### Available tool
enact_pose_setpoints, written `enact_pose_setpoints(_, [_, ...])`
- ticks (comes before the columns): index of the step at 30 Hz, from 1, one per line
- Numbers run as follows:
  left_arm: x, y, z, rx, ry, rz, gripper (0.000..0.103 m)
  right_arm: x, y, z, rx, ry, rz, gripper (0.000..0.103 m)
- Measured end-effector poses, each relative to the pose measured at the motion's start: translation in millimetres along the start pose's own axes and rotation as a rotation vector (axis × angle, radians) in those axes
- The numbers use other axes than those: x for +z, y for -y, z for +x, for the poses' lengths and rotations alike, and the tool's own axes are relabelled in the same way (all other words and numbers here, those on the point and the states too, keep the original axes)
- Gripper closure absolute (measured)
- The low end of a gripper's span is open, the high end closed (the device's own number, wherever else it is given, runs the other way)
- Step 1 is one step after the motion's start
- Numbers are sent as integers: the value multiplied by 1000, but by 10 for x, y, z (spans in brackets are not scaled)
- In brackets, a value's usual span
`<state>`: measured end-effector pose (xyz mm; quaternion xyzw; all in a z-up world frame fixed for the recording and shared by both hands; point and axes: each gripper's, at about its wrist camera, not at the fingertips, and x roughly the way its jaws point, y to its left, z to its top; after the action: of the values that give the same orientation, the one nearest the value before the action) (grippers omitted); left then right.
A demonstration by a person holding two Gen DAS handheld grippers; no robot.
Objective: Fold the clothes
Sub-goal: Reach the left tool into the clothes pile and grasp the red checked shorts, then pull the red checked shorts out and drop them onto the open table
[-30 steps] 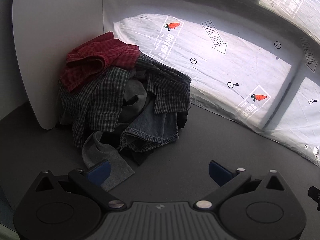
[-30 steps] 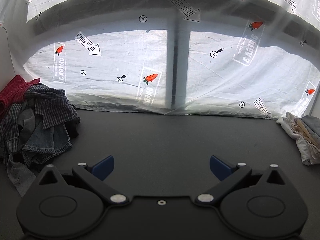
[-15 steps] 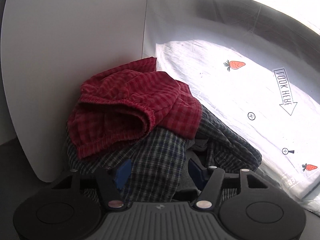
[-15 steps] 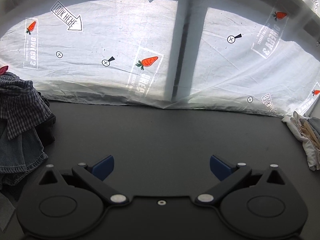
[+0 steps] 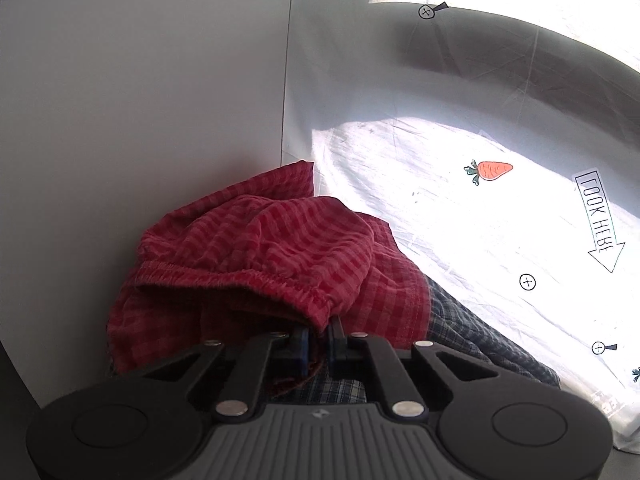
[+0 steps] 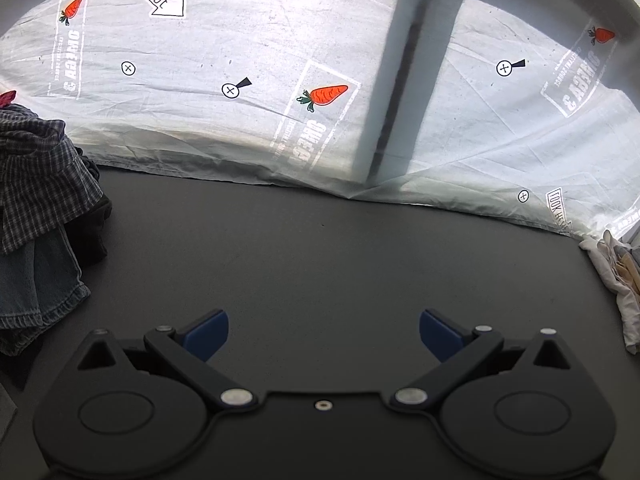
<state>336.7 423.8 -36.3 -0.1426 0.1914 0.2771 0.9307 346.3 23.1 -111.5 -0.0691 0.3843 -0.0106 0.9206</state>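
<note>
A red checked garment (image 5: 272, 248) with an elastic waistband lies on top of a pile of clothes against a white panel. My left gripper (image 5: 317, 340) is shut on the waistband edge of this red garment. Under it lies a dark plaid shirt (image 5: 472, 332). In the right wrist view the same pile shows at the left edge, with the plaid shirt (image 6: 36, 176) and a piece of denim (image 6: 36, 280). My right gripper (image 6: 323, 332) is open and empty above the dark table (image 6: 340, 248).
A white panel (image 5: 140, 120) stands behind the pile. A white printed sheet (image 6: 240, 92) with carrots and arrows hangs along the table's far edge. A stack of folded light clothes (image 6: 616, 276) lies at the right edge.
My left gripper has moved in onto the pile and closed on the red garment's waistband. My right gripper has shifted slightly forward and stays open.
</note>
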Motion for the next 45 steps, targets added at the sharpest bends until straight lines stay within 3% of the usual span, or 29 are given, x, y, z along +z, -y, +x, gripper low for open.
enact_pose_setpoints(8, [-54,698,-960,-209,36,43,96,-203,585,-191,27,41,147,0])
enact_pose_setpoints(19, [-961,2266,-2837,-673,-130,7,96,-1022,2156,-920,-40,146,285,0])
enact_pose_setpoints(25, [-1361,2841,-3665,-810,-151,-20,96,-1386,3019,-1129,-66,158,315,0])
enact_pose_setpoints(31, [-1585,3115,-3967,-806,-167,-79,96,-1519,3570,-1361,-89,232,284,0])
enact_pose_setpoints(34, [-1700,3150,-3842,-702,-200,-74,92,-1593,3737,-1379,-85,221,292,0])
enact_pose_setpoints(38, [-1972,3030,-3418,-517,-442,-15,75,-1687,3764,-1337,-51,184,302,0])
enact_pose_setpoints(45, [-2292,2422,-3339,-433,-536,0,63,-1791,3434,-1314,22,131,259,0])
